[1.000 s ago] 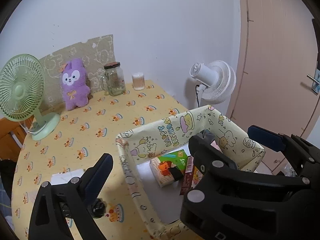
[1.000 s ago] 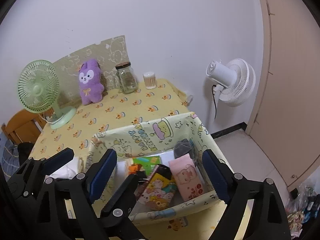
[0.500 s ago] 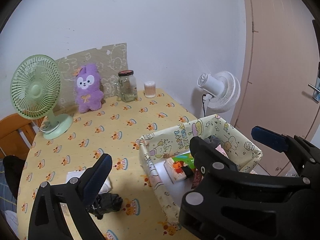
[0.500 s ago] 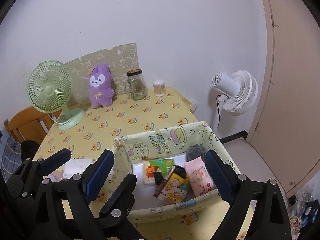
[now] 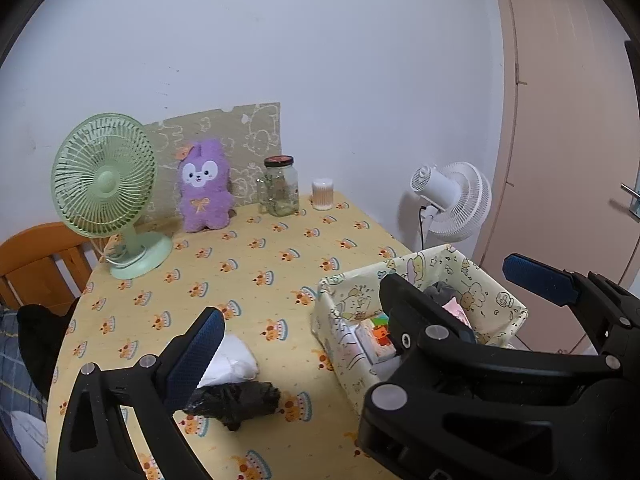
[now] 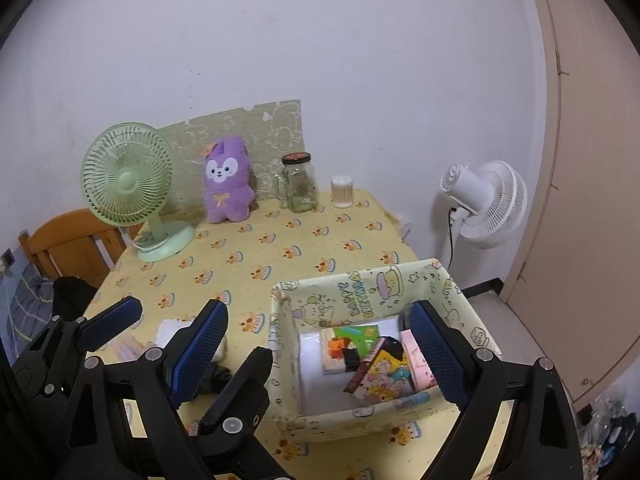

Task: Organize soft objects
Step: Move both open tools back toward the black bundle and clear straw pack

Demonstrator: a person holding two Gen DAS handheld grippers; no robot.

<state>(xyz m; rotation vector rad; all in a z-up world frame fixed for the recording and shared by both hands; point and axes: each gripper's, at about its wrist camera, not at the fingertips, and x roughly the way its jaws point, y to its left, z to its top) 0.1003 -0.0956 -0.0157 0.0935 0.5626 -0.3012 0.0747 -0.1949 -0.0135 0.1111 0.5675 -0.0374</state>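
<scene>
A cartoon-print fabric box [image 6: 360, 292] stands at the table's near right corner, holding colourful packets [image 6: 378, 368], a pink pack and a grey cloth [image 5: 440, 292]. My right gripper [image 6: 318, 309] hovers open above its near left part, nothing between the blue pads. My left gripper [image 5: 360, 290] is open and empty too, and the right gripper's left finger crosses between its fingers. A white folded cloth [image 5: 236, 360] and a crumpled black bundle [image 5: 236, 400] lie on the yellow tablecloth left of the box [image 5: 348, 304]. A purple plush bunny [image 6: 228, 180] sits upright at the back.
At the back stand a green desk fan [image 6: 128, 184], a glass jar [image 6: 300, 184] and a small cotton-swab pot [image 6: 342, 192]. A white floor fan [image 6: 488, 204] and a door [image 6: 592, 160] are to the right, a wooden chair [image 6: 68, 240] to the left.
Both grippers have drawn back and risen, so the box looks smaller and farther. The white cloth and black bundle have come into the left wrist view. Both grippers stay open.
</scene>
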